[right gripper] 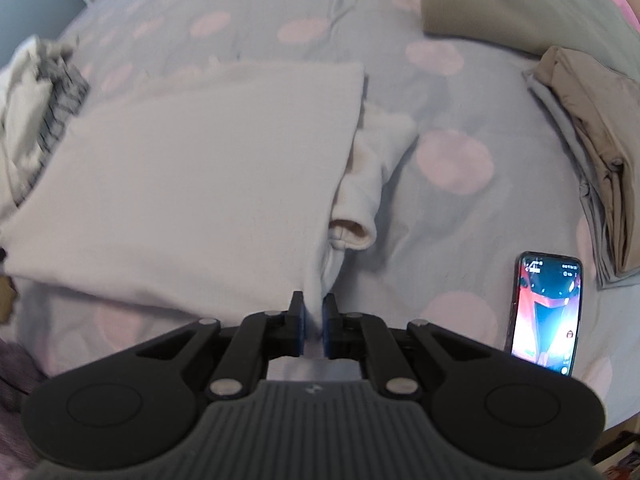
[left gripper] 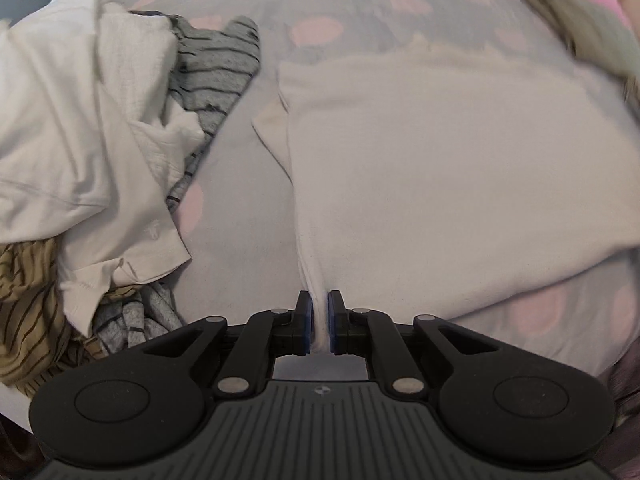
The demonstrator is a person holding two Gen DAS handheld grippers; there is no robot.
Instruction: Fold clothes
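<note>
A pale cream sweatshirt [left gripper: 440, 152] lies spread flat on the bed, folded over itself. My left gripper [left gripper: 319, 300] is shut on its near left corner. In the right wrist view the same sweatshirt [right gripper: 200, 168] fills the middle, with a sleeve and cuff [right gripper: 354, 232] sticking out on its right side. My right gripper [right gripper: 313, 300] is shut on its near right corner. Both grippers hold the cloth low at the bed's front edge.
A heap of unfolded clothes [left gripper: 80, 140], white, grey-striped and olive-striped, lies left of the sweatshirt. A lit phone [right gripper: 546, 312] lies at the right. Folded tan and grey clothes [right gripper: 592, 152] sit at the far right, a pillow [right gripper: 500, 4] behind. The bedsheet [right gripper: 460, 100] is grey with pink dots.
</note>
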